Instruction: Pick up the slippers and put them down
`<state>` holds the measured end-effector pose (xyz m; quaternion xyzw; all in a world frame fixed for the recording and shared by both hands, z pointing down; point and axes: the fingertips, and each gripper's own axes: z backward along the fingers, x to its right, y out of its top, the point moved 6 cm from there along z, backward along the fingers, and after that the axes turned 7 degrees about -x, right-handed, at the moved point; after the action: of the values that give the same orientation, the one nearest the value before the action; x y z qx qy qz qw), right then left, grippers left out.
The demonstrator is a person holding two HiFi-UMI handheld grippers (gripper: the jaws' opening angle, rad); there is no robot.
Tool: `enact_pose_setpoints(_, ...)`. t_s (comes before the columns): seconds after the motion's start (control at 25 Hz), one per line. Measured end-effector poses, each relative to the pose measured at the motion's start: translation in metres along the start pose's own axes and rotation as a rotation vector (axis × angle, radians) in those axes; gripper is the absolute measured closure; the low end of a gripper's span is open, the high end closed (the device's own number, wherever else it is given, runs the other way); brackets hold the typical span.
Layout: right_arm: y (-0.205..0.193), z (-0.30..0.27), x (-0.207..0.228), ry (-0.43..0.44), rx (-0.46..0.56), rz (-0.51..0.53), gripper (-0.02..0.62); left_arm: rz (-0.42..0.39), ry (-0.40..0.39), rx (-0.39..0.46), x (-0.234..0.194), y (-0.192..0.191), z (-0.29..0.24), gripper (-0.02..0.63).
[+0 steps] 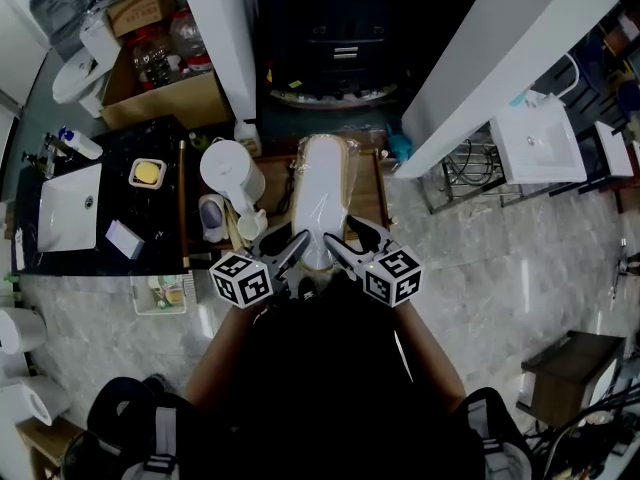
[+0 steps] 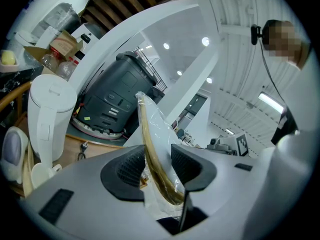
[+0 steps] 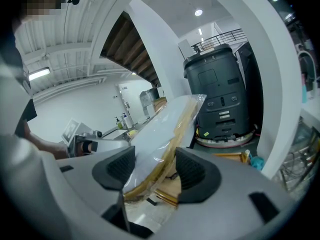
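Observation:
A pair of white slippers with tan soles, wrapped in clear plastic (image 1: 320,190), is held at its near end by both grippers above a small wooden table (image 1: 374,200). My left gripper (image 1: 297,248) grips the pack's left edge and my right gripper (image 1: 337,248) its right edge. In the left gripper view the pack (image 2: 151,134) stands on edge between the pads of the left gripper (image 2: 157,166) and slants upward away from them. The right gripper view shows the pack (image 3: 165,129) lying between the pads of the right gripper (image 3: 154,170). The far end of the pack is tilted up.
A white jug (image 1: 230,168) and a small cup stand at the table's left. A black counter with a white sink (image 1: 68,208) lies further left, with a cardboard box (image 1: 150,88) behind it. A dark grey machine (image 1: 335,38) stands beyond the table between white beams. A white basin (image 1: 535,143) is on the right.

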<state>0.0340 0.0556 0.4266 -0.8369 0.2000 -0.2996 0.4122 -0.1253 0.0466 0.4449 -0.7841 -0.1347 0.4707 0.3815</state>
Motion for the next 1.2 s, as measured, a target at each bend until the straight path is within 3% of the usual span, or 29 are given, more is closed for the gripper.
enact_pose_setpoints(0.52,-0.005,0.0,0.008,0.001,-0.032,-0.041,0.339,0.02,0.007,-0.047,-0.002,-0.002,-0.007,0.448)
enact_pose_setpoints(1.2,-0.02,-0.019,0.056,0.051,-0.134,-0.075,0.339,0.109,0.068,-0.103,-0.023,-0.02,-0.048,0.448)
